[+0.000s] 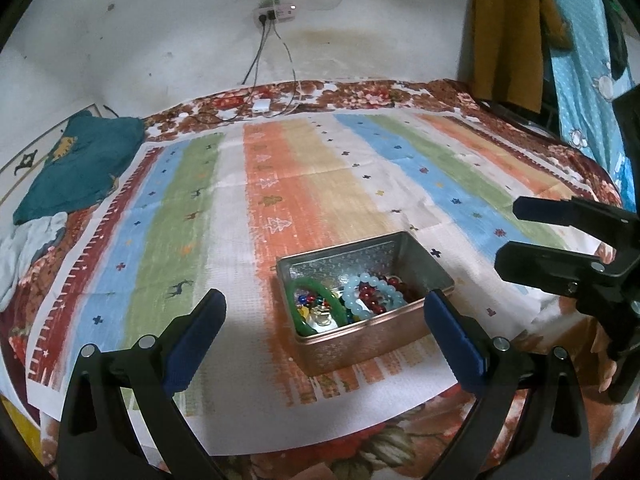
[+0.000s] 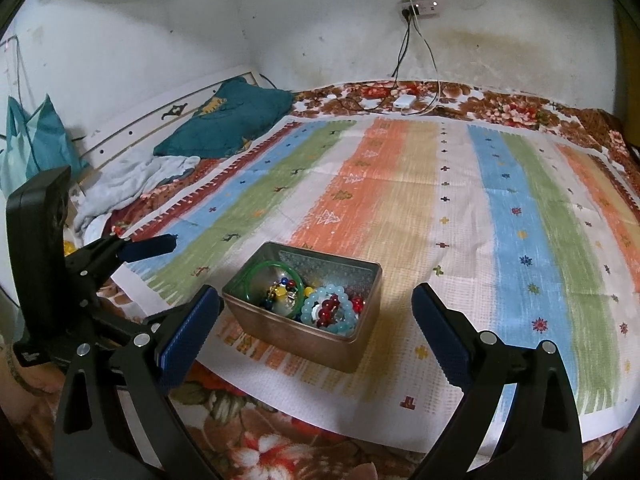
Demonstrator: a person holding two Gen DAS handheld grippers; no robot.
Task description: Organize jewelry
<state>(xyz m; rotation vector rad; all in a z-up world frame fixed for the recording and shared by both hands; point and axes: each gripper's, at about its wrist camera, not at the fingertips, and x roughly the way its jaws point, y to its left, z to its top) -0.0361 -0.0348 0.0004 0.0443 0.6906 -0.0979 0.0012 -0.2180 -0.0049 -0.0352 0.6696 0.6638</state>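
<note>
An open metal tin sits on the striped cloth near its front edge. It holds a green bangle, a light blue bead bracelet, dark red beads and small coloured pieces. My left gripper is open and empty, its fingers standing either side of the tin's near wall. My right gripper is open and empty above the tin's near side. Each gripper shows in the other's view: the right gripper and the left gripper.
The striped cloth lies over a floral bedspread. A teal garment and pale clothes lie at the left. A white charger with cables lies by the back wall. Hanging clothes are at the right.
</note>
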